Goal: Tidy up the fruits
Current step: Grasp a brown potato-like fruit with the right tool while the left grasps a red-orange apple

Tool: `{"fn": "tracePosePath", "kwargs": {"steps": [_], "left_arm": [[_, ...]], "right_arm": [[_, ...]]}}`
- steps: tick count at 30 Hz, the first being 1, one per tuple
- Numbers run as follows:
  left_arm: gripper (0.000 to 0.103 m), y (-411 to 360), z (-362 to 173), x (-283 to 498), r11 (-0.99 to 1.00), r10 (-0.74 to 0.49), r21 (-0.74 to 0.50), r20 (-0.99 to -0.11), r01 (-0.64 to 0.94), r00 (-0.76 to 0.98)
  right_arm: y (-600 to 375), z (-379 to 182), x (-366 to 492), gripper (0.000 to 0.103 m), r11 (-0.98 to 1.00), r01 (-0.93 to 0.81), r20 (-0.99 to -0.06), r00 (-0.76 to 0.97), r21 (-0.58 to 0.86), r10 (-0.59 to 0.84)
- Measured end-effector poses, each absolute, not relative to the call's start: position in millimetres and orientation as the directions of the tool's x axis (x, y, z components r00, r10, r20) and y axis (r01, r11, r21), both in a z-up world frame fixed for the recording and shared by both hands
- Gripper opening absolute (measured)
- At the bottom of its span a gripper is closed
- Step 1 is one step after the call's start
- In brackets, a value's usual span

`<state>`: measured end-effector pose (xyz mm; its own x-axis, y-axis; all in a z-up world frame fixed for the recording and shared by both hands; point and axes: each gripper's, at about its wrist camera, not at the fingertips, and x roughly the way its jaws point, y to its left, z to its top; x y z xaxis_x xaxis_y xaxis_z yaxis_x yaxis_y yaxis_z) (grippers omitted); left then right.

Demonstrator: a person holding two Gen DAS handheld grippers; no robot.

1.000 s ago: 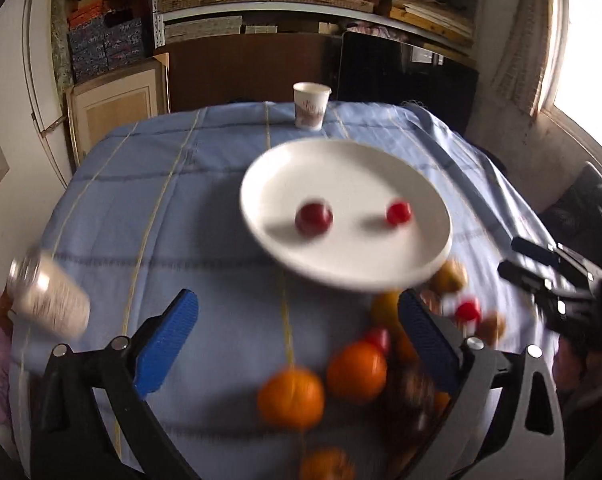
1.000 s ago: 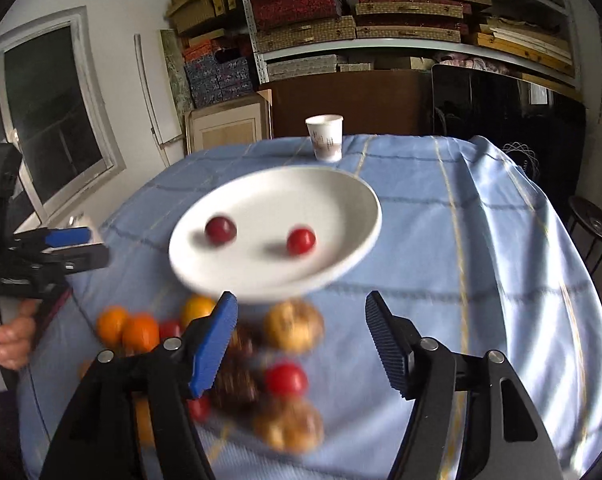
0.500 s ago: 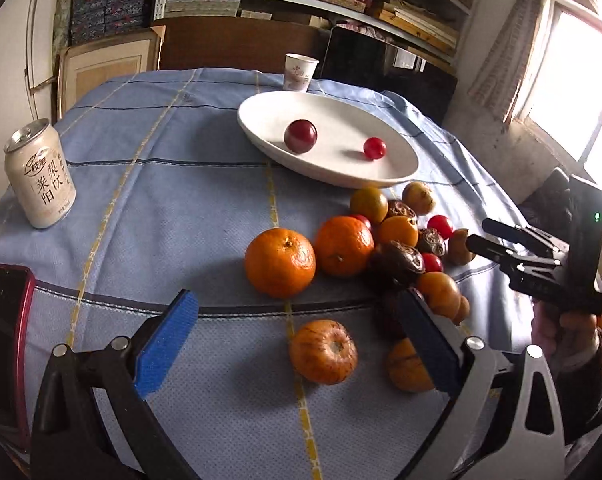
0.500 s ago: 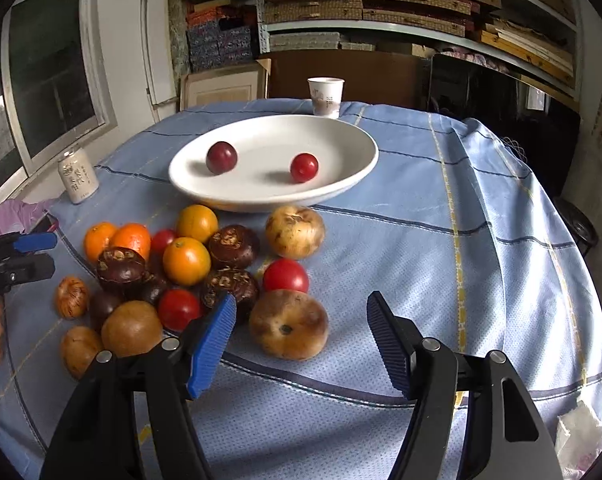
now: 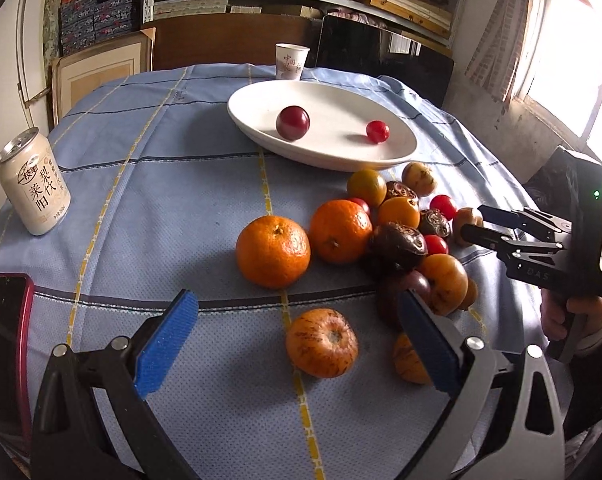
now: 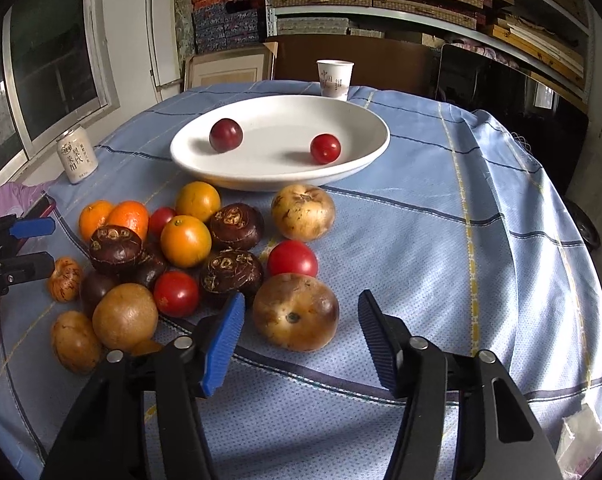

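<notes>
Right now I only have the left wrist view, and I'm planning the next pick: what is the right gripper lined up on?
Observer: The right gripper has the big brown fruit just ahead, between its fingers. Its jaws are closing, and the pads are not on the fruit yet.
Operator: Anything lying to the right of that fruit?
Observer: A crumpled white scrap lies at the near right edge of the cloth, well apart from the fruit.
Operator: And out past the can?
Observer: A purple cloth shows just off the table edge, near the can.
</notes>
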<state>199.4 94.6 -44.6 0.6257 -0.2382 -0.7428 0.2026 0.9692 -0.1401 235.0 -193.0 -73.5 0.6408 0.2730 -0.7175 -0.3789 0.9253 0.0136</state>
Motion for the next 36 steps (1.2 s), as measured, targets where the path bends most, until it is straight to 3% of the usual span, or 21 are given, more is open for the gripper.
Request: {"fn": "tracePosePath", "kwargs": {"steps": [6,12,15,18,36], "left_arm": [[0.098,92.7,-45.5,199.1,0.97,-0.234,-0.132,-0.748,0.206,0.622],[0.096,89.1,-48.7,197.9,0.967,-0.232,-0.114,-0.758,0.227,0.61],[0.074,88.8,-51.8,198.5,0.96,-0.258,-0.134,-0.767,0.248,0.587],[0.063,89.7,-54.8,199.2,0.955,-0.273,-0.149,-0.776,0.255,0.569],[0.061,73.8,-72.3,199.1,0.963,-0.176,-0.03,-0.822,0.267,0.542]], "right_arm": [[-189.3,-78.4,237.0,0.045,0.919,-0.395,-0.735,0.619,0.012,0.276],[-202.2,-71.4,236.9,0.044,0.931,-0.357,-0.703,0.644,0.07,0.3],[-213.1,-68.9,239.9,0.044,0.945,-0.311,-0.691,0.661,0.102,0.292],[-215.1,-70.4,241.9,0.044,0.949,-0.297,-0.697,0.658,0.108,0.286],[-212.7,-70.8,239.8,0.044,0.944,-0.315,-0.698,0.655,0.095,0.289]]}}
